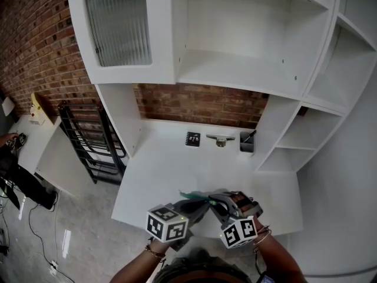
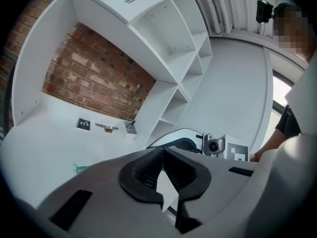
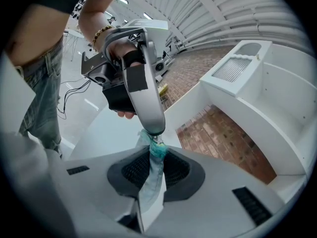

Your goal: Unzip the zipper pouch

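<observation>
Right gripper (image 3: 157,153) clamps the teal zipper pouch (image 3: 152,182) above the white desk (image 1: 177,164) front edge, left gripper (image 3: 154,131) pinched shut on its zipper pull (image 3: 158,142); the thin pull could slip out if yanked crooked.

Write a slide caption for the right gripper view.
Right gripper clamps the teal pouch; the left gripper's tip meets its upper end.

This looks like a big industrial hall fitted out as a mock home corner. A white shelf unit (image 1: 247,34) with a ribbed-glass cupboard door (image 1: 118,22) and a built-in bench (image 1: 177,170) stands against a bare brick wall (image 1: 200,105). To the left, a black metal rack (image 1: 88,146) leans beside it on a grey concrete floor (image 1: 76,217) with loose cables (image 1: 35,234). Overhead runs a curved corrugated ceiling (image 3: 237,14) with strip lights (image 3: 121,0).
</observation>
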